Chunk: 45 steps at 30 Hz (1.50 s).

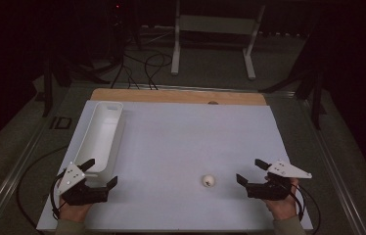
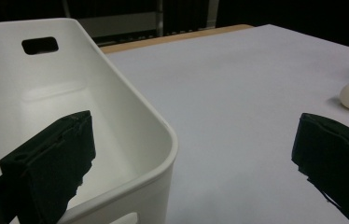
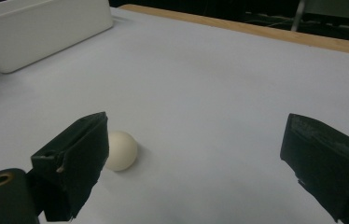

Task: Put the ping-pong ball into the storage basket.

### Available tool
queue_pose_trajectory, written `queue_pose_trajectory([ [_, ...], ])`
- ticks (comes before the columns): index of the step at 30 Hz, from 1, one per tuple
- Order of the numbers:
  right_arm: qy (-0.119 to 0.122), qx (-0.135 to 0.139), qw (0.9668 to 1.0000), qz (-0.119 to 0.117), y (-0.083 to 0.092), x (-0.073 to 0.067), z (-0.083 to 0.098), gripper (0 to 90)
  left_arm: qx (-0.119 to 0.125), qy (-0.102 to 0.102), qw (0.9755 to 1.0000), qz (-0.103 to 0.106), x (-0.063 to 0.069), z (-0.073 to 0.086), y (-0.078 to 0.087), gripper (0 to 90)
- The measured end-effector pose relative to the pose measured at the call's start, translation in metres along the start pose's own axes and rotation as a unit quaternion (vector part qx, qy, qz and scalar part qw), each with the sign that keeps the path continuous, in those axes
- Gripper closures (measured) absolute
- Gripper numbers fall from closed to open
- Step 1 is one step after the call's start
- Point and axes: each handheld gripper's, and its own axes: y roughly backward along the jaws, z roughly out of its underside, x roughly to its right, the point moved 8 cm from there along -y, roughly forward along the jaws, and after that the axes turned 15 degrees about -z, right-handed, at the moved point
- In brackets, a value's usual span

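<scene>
In the right gripper view, the black left jaw is hiding part of the small white ball (image 3: 122,150), and the frame edge is cutting off the white plastic bin (image 3: 46,28).

The small round off-white ball (image 1: 208,180) near the desk's front edge bears a tiny dark mark on its side, and the long rectangular plastic bin (image 1: 101,137) along the left edge is plain glossy white. The flat desk (image 1: 186,142) is covered in pale grey-white with a bare light-brown wooden strip at its far edge. Both the left gripper (image 1: 104,174) and the right gripper (image 1: 249,170) are matte black, each topped by a light grey three-cornered plate.
</scene>
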Motion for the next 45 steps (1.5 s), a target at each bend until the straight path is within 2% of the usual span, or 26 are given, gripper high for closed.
queue_pose_trajectory([
  [14, 0.001, -0.023, 0.9997, -0.011, -0.01, -0.002, -0.004, 7.0, 0.002, 0.011, 0.9999, 0.006, 0.0, 0.0, 0.0, 0.1],
  [23, 0.006, -0.049, 0.9986, -0.018, -0.016, -0.004, -0.005, 6.9, 0.001, 0.008, 1.0, 0.005, 0.0, 0.0, -0.001, 0.1],
  [35, 0.014, -0.071, 0.9969, -0.03, -0.024, -0.009, -0.007, 6.9, -0.001, 0.005, 1.0, 0.001, 0.0, 0.0, -0.002, 0.4],
  [45, 0.01, -0.09, 0.9952, -0.038, -0.031, -0.012, -0.005, 6.9, -0.003, 0.001, 1.0, 0.0, 0.0, 0.001, -0.002, 0.4],
])
